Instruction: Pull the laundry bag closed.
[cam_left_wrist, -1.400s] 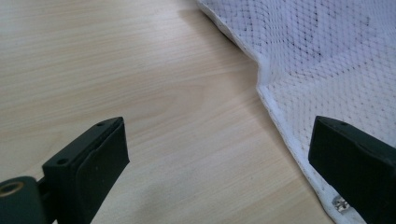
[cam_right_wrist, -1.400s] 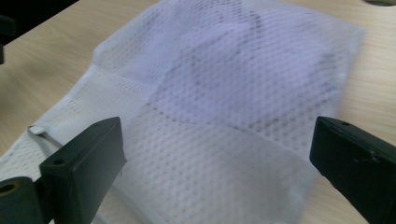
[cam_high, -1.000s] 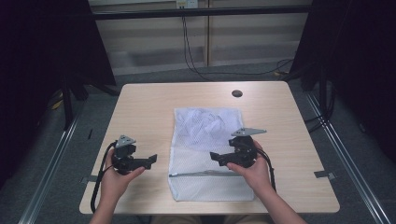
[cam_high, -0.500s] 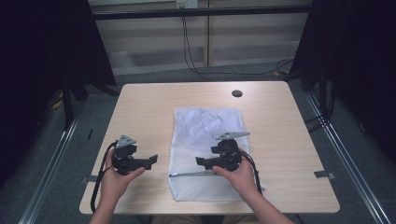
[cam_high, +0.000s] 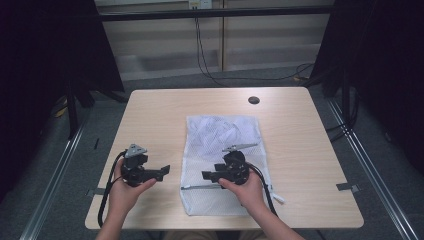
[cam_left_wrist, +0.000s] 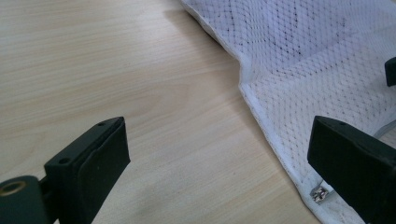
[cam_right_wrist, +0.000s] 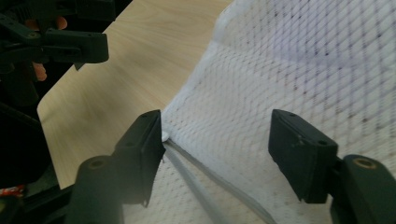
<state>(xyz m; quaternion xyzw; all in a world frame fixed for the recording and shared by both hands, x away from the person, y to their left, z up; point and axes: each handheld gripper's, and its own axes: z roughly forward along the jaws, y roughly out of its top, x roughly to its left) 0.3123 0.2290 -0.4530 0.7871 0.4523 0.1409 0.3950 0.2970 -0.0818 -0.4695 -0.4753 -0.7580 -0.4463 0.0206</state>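
White mesh of a laundry bag (cam_high: 222, 165) lies between the black jaws of the right gripper (cam_high: 209, 176), which have just been closing yet stand apart, not pressing it, one jaw at the bag's zip (cam_right_wrist: 205, 179) near its left edge. The left gripper (cam_high: 164, 171), jaws spread wide with nothing between them, hovers over bare wood just beside that edge. The bag lies flat in the middle of the pale wooden desk (cam_high: 155, 115), its near end towards the person.
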